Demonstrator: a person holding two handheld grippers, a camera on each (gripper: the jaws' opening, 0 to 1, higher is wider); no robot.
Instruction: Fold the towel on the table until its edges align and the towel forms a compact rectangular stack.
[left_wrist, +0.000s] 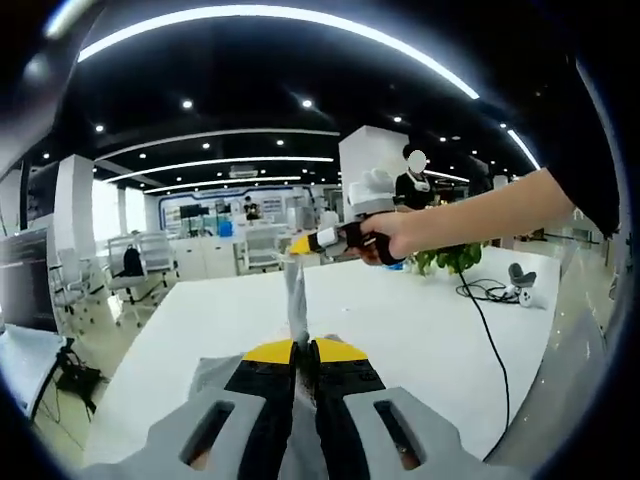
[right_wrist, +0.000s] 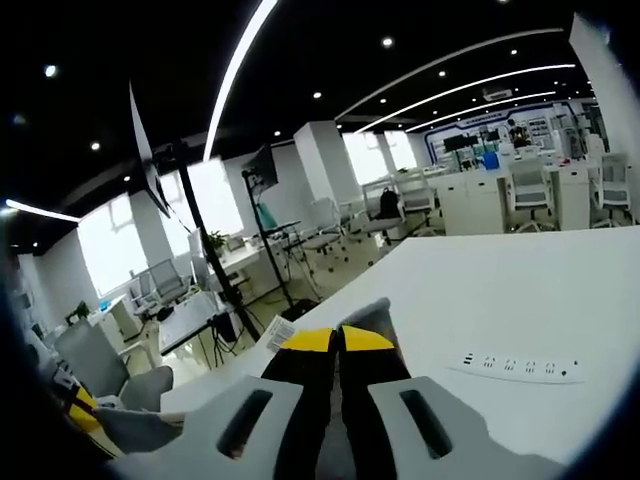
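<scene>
Your left gripper is clamped on the grey towel, which runs as a taut strip up and away to your right gripper, clenched on its far end above the white table. Both ends are held aloft, long axis straight between the tools. For the fold, bring the ends together, then lower them.

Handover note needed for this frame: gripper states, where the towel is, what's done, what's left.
Left gripper: shut on the towel, a grey strip rising from its jaws above the table.
Right gripper: shut on towel cloth too; in the left gripper view it is held higher, in a hand.
Done: towel lifted, stretched between both grippers.
Left: lay it down, fold, align edges into a compact stack. No finished fold is visible yet.
</scene>
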